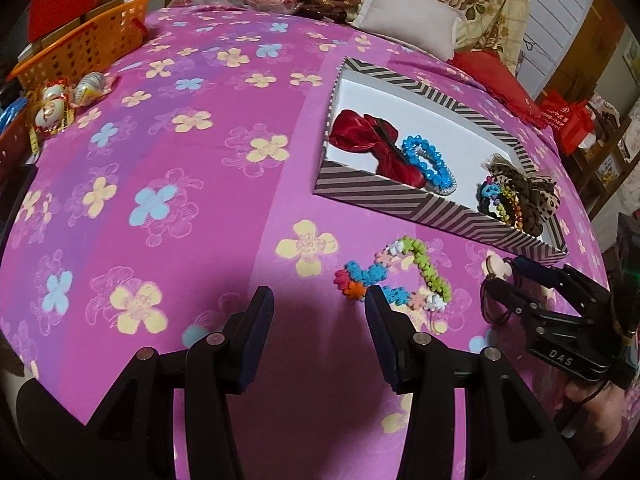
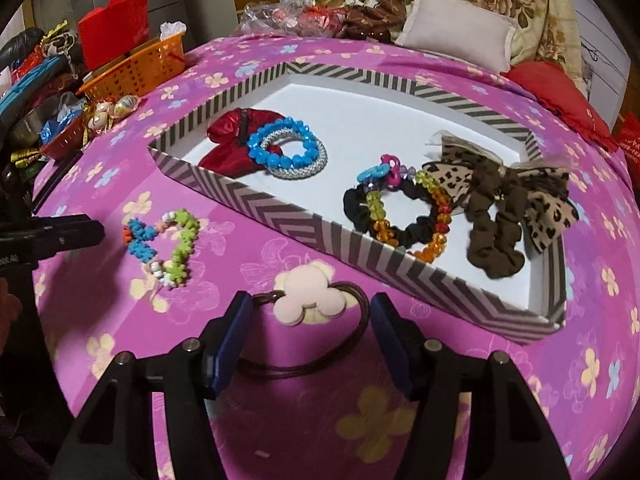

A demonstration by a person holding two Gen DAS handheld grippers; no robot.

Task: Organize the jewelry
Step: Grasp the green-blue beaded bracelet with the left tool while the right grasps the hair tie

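Two close wrist views angled down over the bedspread [image 1: 160, 160], sharing the striped tray [image 2: 256, 204].

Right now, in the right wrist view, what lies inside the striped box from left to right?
Red scrunchie → blue bead bracelet → black scrunchie with coloured beads → brown leopard-bow scrunchie.

Legible text: "DAS", pale capitals on the black body of the right gripper [image 1: 505, 276], left wrist view. White print on red bag [image 1: 570, 120] too blurred to read.
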